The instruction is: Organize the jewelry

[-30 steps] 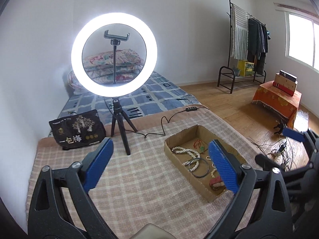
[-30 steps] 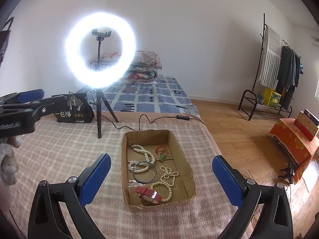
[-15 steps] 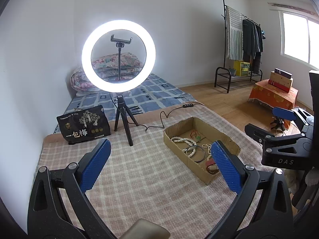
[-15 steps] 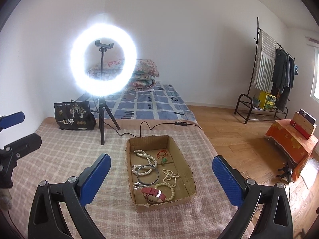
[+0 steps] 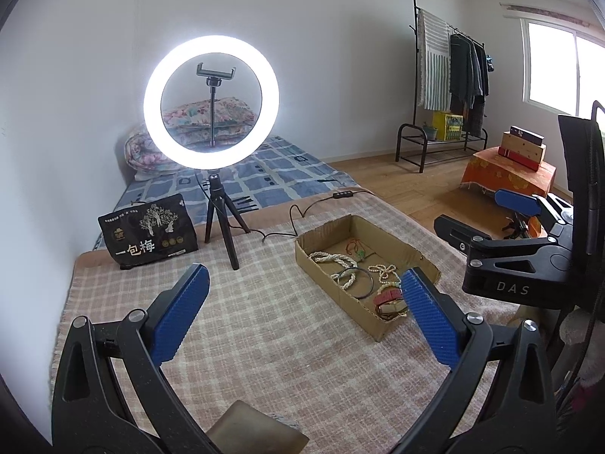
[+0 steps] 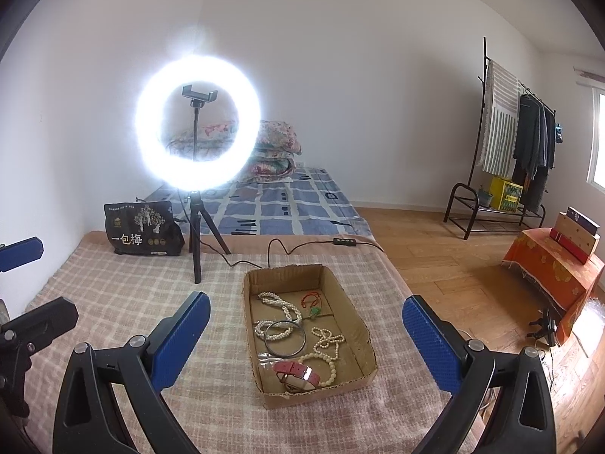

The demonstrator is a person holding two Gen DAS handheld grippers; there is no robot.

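Checked blanket (image 6: 113,302) bore my cardboard tray (image 6: 363,325) of jewelry; both grippers (image 5: 302,299) (image 6: 306,325) hovered spread, empty; stage undetermined

Left wrist view: high over pink checked blanket (image 5: 264,340), facing shallow brown cardboard tray (image 5: 378,335) from tray's left. Right wrist view: nearer, looking along tray (image 6: 363,340) lengthwise. Both share tray, glowing white ring light on black tripod (image 5: 211,102) (image 6: 198,123).
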